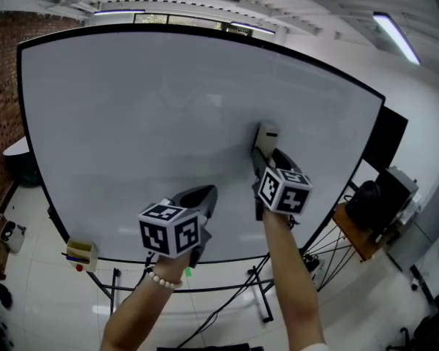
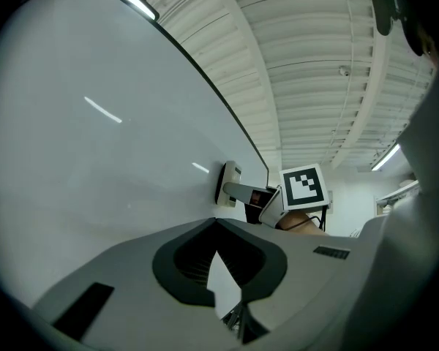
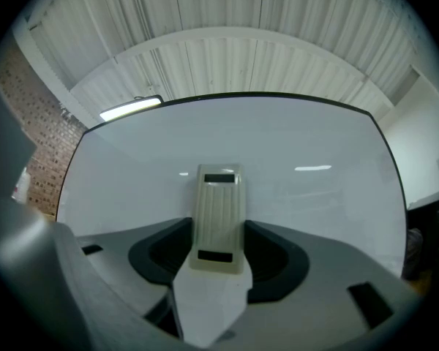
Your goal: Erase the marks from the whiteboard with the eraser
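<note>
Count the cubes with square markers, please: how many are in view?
2. The left cube rides on the left gripper, low in the head view; the right cube is on the right gripper, which holds the eraser against the whiteboard.

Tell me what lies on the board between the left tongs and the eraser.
Only bare whiteboard: the head view shows no marks or objects between the left tongs and the eraser.
</note>
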Motion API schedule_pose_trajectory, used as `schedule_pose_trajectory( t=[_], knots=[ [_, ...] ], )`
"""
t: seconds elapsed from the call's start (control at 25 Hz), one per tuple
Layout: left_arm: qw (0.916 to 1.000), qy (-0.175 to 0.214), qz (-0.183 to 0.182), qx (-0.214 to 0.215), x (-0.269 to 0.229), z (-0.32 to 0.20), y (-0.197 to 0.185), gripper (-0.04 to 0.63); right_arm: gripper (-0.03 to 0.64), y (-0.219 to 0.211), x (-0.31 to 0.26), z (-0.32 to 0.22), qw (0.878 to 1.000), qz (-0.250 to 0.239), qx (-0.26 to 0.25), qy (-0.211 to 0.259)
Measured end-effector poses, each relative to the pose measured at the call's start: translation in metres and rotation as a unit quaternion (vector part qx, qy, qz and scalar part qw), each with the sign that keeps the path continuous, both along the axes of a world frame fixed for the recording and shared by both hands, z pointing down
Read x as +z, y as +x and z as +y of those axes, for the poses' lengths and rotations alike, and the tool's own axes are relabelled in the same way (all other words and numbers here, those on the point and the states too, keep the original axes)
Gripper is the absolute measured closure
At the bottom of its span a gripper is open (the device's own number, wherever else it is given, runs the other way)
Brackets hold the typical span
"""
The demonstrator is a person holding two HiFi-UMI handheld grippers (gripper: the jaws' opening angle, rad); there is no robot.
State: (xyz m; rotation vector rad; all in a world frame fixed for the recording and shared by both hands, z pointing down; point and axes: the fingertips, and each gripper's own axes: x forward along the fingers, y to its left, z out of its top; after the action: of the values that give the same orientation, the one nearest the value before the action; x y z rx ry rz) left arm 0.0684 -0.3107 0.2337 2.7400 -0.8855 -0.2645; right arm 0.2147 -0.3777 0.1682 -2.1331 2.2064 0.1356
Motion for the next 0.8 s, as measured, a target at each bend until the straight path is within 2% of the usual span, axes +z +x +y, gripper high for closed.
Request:
schedule_pose_trajectory(
  t=[0.52, 0.8],
  knots=[
    [0.9984, -0.003, 0.012, -0.055, 0.003, 0.003, -0.03, 0.603, 0.367, -0.057, -0.005, -0.001, 0.999, 0.026, -0.024, 0.01],
    [0.9978, -0.006, 0.014, -0.064, 0.007, 0.003, -0.074, 0.603, 0.367, -0.119, 0.009, -0.005, 0.998, 0.02, -0.054, 0.004]
  ],
)
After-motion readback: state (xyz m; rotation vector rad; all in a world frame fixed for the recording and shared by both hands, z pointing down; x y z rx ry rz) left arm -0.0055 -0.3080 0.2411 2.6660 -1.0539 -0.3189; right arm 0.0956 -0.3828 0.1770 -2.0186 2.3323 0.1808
